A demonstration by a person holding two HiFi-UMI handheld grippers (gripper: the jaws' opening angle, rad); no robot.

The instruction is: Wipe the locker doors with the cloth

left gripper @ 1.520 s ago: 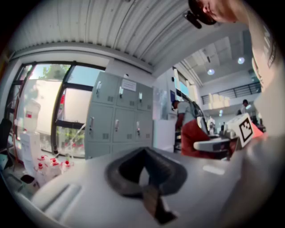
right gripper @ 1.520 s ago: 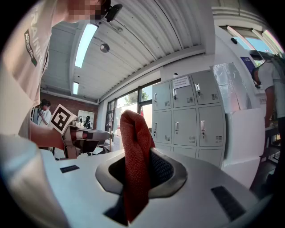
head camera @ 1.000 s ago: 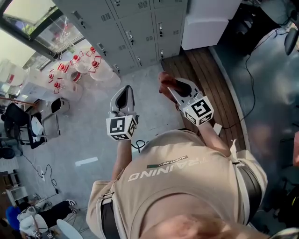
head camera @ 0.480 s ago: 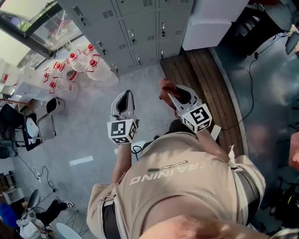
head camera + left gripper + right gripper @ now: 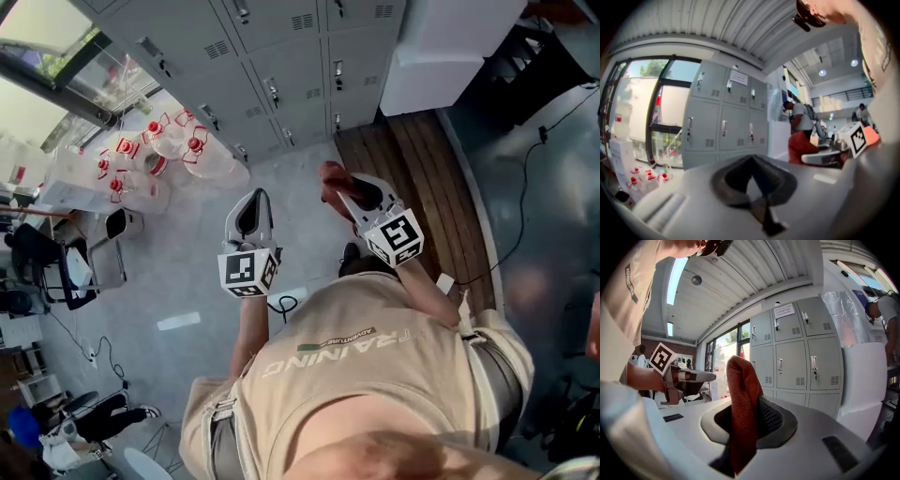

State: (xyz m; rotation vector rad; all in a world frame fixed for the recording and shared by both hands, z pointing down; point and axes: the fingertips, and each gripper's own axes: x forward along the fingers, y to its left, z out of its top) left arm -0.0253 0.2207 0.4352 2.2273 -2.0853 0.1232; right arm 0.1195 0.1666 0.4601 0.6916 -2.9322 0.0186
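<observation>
Head view: a person in a beige shirt [image 5: 375, 375], seen from above, stands on a grey floor [image 5: 178, 281] facing a bank of grey lockers [image 5: 281, 56] along the floor's far edge. The left claw [image 5: 251, 204] is held out ahead of the body, its two jaws drawn together to a narrow tip with nothing in them. The right claw [image 5: 345, 190] is pinched on a rust-red cloth [image 5: 330, 176], which bunches beyond its tip in the air, well apart from the locker doors. The two claws are level with each other and near one another. Clear water bottles with red caps [image 5: 155, 141] stand on the floor at the lockers' left end. A white cabinet [image 5: 450, 47] stands at their right end, beside a strip of wooden flooring [image 5: 412, 178]. Left gripper view: the left claw [image 5: 752, 164] is empty, with its jaws meeting at a point. The lockers [image 5: 724, 122] rise beyond it, with a tall window [image 5: 661, 112] to their left and the water bottles [image 5: 647, 180] low at the left edge. The cloth [image 5: 800, 146] shows at the right. Right gripper view: the right claw [image 5: 745, 423] is clamped on the cloth [image 5: 743, 399], which stands upright between the jaws as a folded ridge rising above them. The lockers [image 5: 797, 352] fill the background behind the cloth, apart from it. The left claw [image 5: 696, 377] shows at the left, and the white cabinet [image 5: 862, 380] at the right.
</observation>
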